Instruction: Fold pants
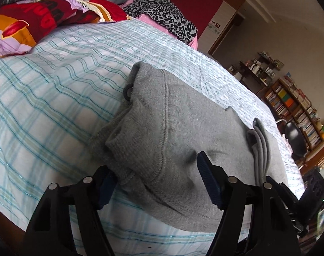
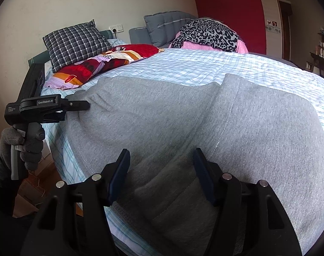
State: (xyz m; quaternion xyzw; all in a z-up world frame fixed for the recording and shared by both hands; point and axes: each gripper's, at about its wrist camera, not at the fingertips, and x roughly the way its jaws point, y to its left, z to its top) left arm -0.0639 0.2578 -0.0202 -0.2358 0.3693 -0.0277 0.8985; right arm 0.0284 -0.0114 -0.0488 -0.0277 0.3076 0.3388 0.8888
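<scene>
Grey sweatpants point(image 1: 172, 117) lie folded lengthwise on the bed, with the waistband and its dark drawstring toward the left in the left wrist view. My left gripper point(image 1: 154, 163) stands open astride the near waistband corner; one blue pad is beside the cloth's edge and the other rests on top. In the right wrist view the pants point(image 2: 162, 111) spread across the sheet. My right gripper point(image 2: 161, 151) is open over a darker folded ridge of cloth at the near edge. The left gripper point(image 2: 86, 105) shows side-on at the left, held by a grey-gloved hand point(image 2: 31, 143).
The bed carries a blue plaid sheet point(image 1: 55, 85). At its far side are a red patterned pillow point(image 2: 102, 64), a checked pillow point(image 2: 76, 42) and a leopard-print cloth point(image 2: 209, 34). Bookshelves point(image 1: 294, 106) and a black chair point(image 1: 294, 136) stand beyond the bed's right edge.
</scene>
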